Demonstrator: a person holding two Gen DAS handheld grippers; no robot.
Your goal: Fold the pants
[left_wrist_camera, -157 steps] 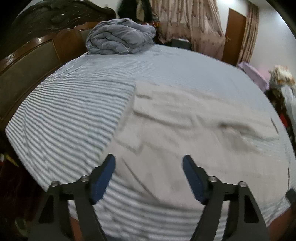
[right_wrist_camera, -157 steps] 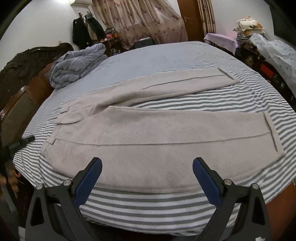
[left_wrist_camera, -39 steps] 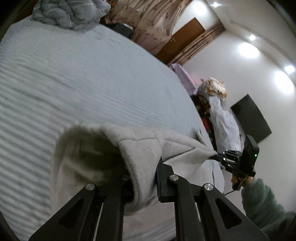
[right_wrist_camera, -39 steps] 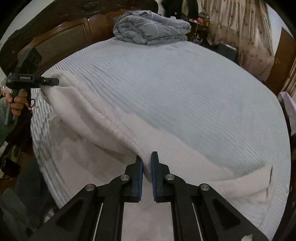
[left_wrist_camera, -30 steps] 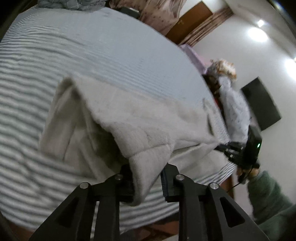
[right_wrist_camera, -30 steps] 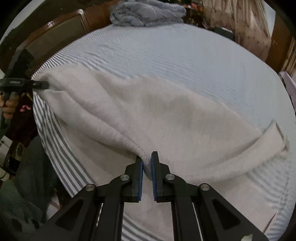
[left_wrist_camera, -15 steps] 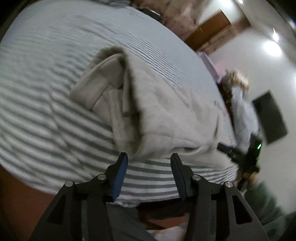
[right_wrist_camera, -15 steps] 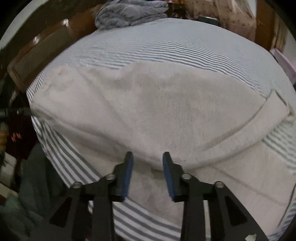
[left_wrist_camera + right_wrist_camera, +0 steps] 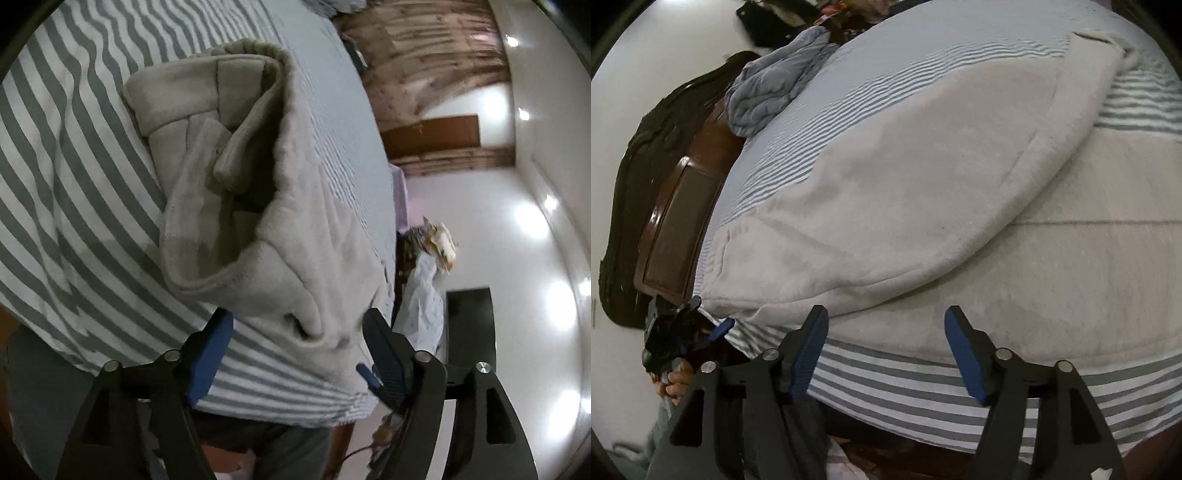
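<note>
Both grippers (image 9: 297, 334) (image 9: 884, 334) just opened, released pants (image 9: 923, 192); earlier clamped.

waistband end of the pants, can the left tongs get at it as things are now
Probably yes. The left tongs stand open, having just been opening, with the bunched waistband end of the pants right ahead on the striped bed sheet. Nothing lies between; a fold of fabric already sits between the blue pads without being pressed.

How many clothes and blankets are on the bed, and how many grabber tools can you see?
Beige pants: 1
Grey-blue quilt: 1
Hand-held grippers: 2, left and right, both open, on the near side of the striped bed
Total: 4
</note>
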